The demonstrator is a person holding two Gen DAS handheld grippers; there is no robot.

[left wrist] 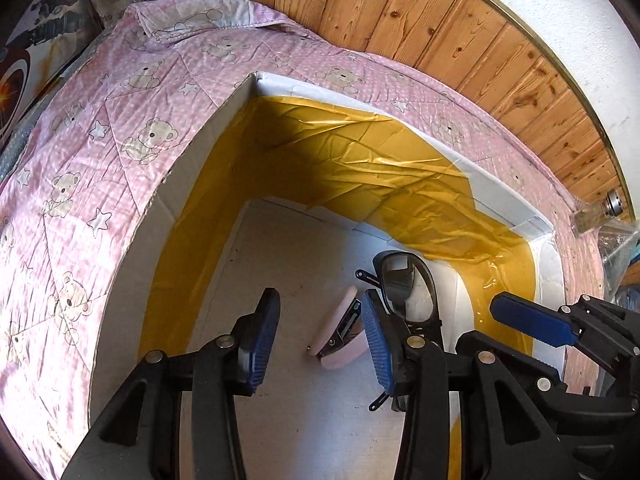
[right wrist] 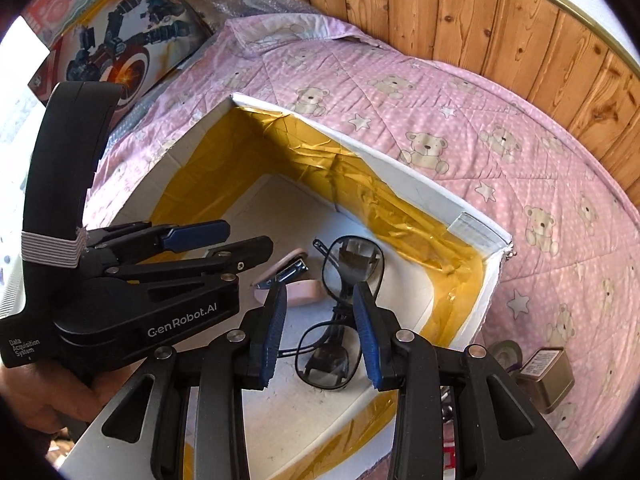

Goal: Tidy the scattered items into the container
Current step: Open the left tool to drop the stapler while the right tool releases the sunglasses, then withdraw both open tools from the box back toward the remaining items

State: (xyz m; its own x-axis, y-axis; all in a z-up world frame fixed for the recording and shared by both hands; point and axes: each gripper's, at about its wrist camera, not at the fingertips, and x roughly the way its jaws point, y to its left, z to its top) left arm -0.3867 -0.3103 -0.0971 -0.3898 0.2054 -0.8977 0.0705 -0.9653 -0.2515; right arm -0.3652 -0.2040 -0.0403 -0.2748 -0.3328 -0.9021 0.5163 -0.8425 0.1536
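I have both grippers over the white box (right wrist: 476, 216) with the yellow-taped walls, which sits on the pink bear-print bedcover (right wrist: 520, 152). The right gripper (right wrist: 320, 336) stands with its blue pads either side of the dark glasses (right wrist: 344, 312), low centre of its own view; the pads look apart from the frame, so I judge it has let go or is about to, though I cannot be sure there is no light contact. The glasses lie on the box floor, just beside a pink nail clipper (right wrist: 288, 280).

To finish this well I would lift the right gripper straight up, jaws kept wide, so no pad snags a temple arm.

The left gripper (left wrist: 316, 344) hangs wide open and empty above the clipper (left wrist: 340, 332), lower centre of its view, tilted down into the box. At the right edge of the right view a small brown bottle (right wrist: 548, 376) remains outside on the cover, likely next.
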